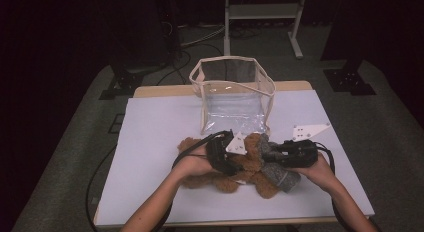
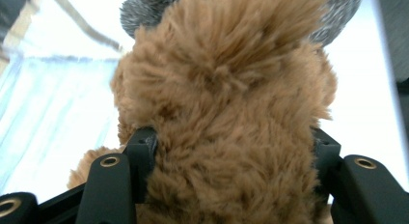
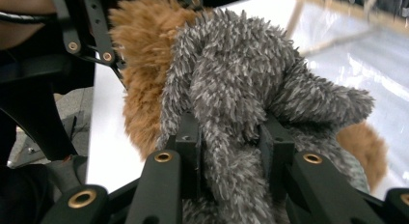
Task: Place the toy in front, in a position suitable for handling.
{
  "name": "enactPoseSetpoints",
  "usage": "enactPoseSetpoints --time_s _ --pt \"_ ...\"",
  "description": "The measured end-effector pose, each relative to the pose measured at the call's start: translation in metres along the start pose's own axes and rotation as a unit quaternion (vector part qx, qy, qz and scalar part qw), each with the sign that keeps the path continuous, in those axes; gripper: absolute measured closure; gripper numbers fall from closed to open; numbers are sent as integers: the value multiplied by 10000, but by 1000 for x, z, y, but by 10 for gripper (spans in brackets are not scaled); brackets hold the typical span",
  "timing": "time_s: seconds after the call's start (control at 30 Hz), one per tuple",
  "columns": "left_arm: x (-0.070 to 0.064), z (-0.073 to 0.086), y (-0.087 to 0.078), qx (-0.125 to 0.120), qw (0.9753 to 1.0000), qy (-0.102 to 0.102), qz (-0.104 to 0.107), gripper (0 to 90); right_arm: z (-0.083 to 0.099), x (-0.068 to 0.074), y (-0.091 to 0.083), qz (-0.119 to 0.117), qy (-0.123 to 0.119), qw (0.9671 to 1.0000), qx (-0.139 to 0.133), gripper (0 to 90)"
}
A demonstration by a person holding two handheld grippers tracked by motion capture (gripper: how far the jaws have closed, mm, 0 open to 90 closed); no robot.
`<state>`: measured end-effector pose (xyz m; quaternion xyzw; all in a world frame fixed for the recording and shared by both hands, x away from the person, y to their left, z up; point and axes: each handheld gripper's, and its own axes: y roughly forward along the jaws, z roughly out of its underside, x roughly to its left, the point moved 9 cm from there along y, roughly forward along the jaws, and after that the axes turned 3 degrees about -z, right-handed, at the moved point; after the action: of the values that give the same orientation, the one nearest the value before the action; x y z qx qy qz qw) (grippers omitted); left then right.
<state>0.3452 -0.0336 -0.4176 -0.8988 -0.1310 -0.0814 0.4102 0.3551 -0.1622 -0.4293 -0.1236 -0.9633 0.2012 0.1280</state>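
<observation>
shaggy brown plush [image 2: 226,118], fuzzy grey plush [image 3: 241,98]

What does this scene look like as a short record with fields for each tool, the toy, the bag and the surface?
left tool: shut on the brown fur of the plush toy
right tool: shut on the grey fuzzy part of the same toy
toy position: on the table, near the person's edge, between both hands
clear bag: upright, open at the top, just beyond the toy
table: white top
toy in bag: not yet
</observation>
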Motion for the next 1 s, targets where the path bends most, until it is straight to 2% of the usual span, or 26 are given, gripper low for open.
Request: enactPoseSetpoints --time_s 0.1,0.17,0.27,0.33,0.43,0.53,0.63,0.73,0.83,0.87,0.9,0.93,1.0 --pt "-8 -12 -10 -341 9992 -117 197 398 -17 16 -14 -1 -307 9995 3 665" --pt "-14 -22 -14 -589 9975 -174 359 397 -25 25 -24 -29 -449 9990 12 665" --pt "-18 -27 -12 -801 9954 -228 483 392 -34 38 -37 41 -664 9977 127 665" --pt "-19 -22 -3 -713 9963 -197 443 358 -30 37 -37 133 -662 9973 289 666" --pt "-19 -13 7 -443 9985 -128 296 220 -13 28 -26 89 -460 9980 427 665" --pt "-19 -8 10 -295 9993 10 220 93 -5 21 -18 -29 -296 9991 288 664" --pt "-19 -9 14 -103 9998 125 110 39 -4 16 -17 -78 -178 9997 138 665" --pt "-24 -9 25 135 9990 429 39 0 -2 14 -17 -93 -129 9998 106 665" --pt "-26 -10 31 223 9980 588 -13 0 2 15 -16 -81 -107 9998 117 665" --pt "-25 -10 30 233 9979 596 -38 40 4 14 -17 -65 -78 9999 113 665" --pt "-24 -10 29 238 9980 582 -72 125 5 13 -17 -33 -65 9999 90 665" --pt "-23 -11 27 182 9982 550 -128 206 5 13 -18 -22 -37 10000 73 665" --pt "-20 -15 21 -31 9993 367 -94 319 2 11 -21 -19 13 10000 -42 666"
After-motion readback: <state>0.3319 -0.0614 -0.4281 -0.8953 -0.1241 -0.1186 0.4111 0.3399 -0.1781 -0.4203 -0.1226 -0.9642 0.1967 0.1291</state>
